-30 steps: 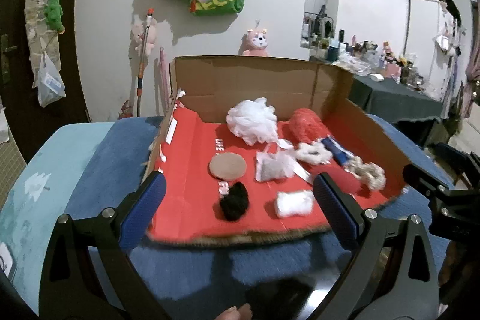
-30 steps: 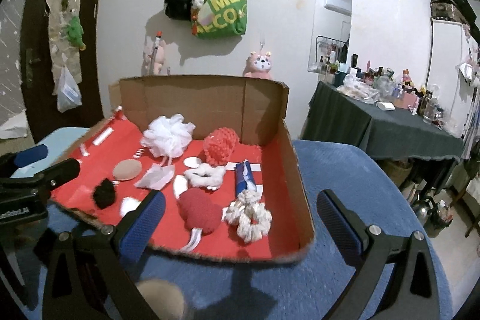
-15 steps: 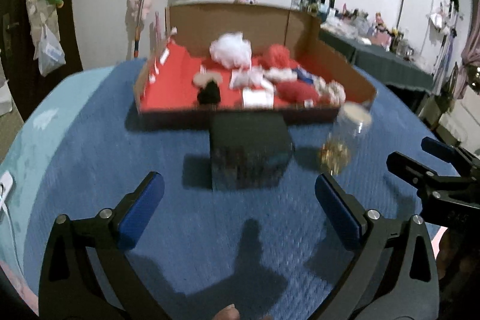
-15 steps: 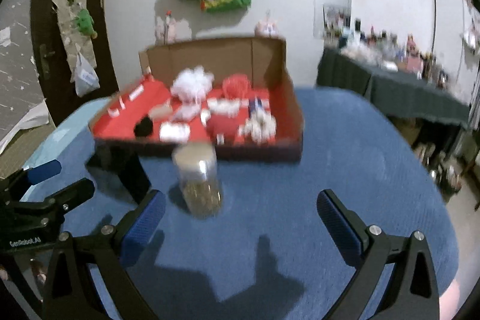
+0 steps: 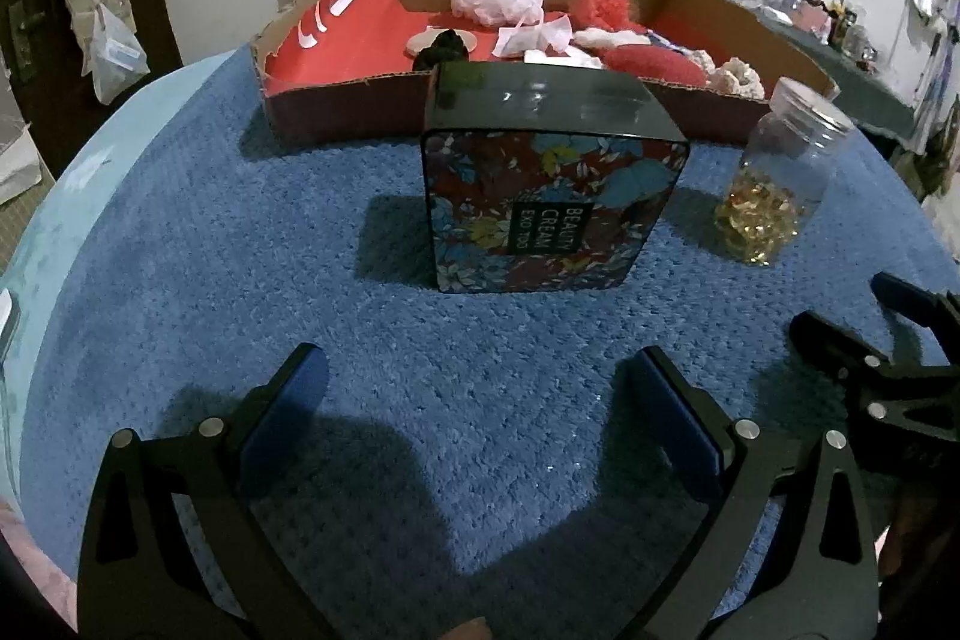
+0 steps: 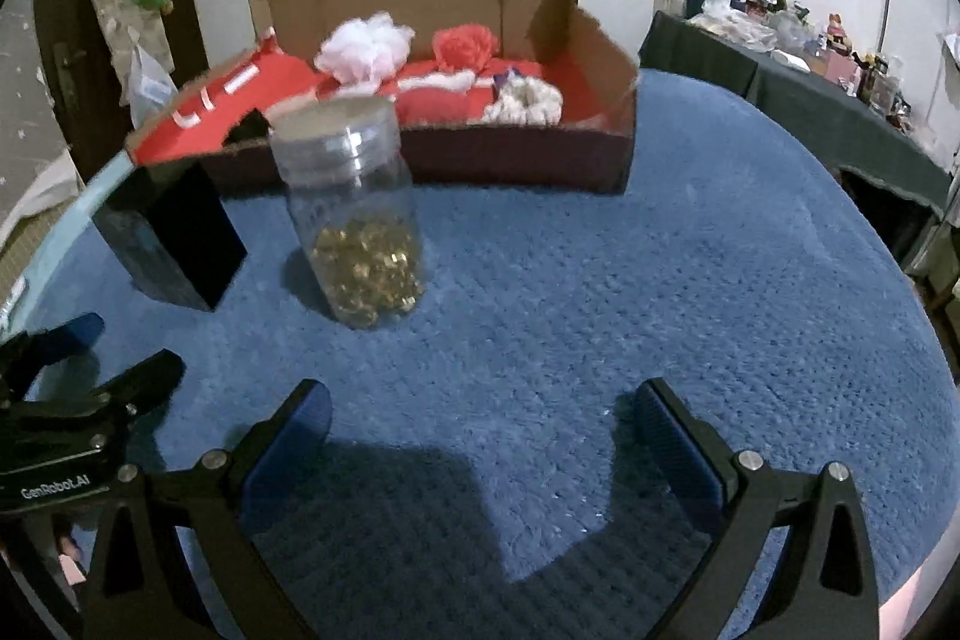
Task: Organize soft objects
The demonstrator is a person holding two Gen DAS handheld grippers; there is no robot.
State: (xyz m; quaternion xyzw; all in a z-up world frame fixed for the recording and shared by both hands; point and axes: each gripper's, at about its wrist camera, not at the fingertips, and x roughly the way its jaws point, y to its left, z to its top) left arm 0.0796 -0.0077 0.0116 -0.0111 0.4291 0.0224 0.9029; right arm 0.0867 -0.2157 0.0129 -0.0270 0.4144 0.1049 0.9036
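At twelve o'clock beyond the floral tin (image 5: 552, 202), the cardboard tray (image 5: 336, 109) of soft things faces your left tool (image 5: 480, 400); both tools gape wide, empty.

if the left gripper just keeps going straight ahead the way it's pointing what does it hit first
Most likely the floral tin standing upright on the blue mat. It sits almost dead centre ahead of the open left gripper, in front of the cardboard tray. The clear jar stands off to the right.
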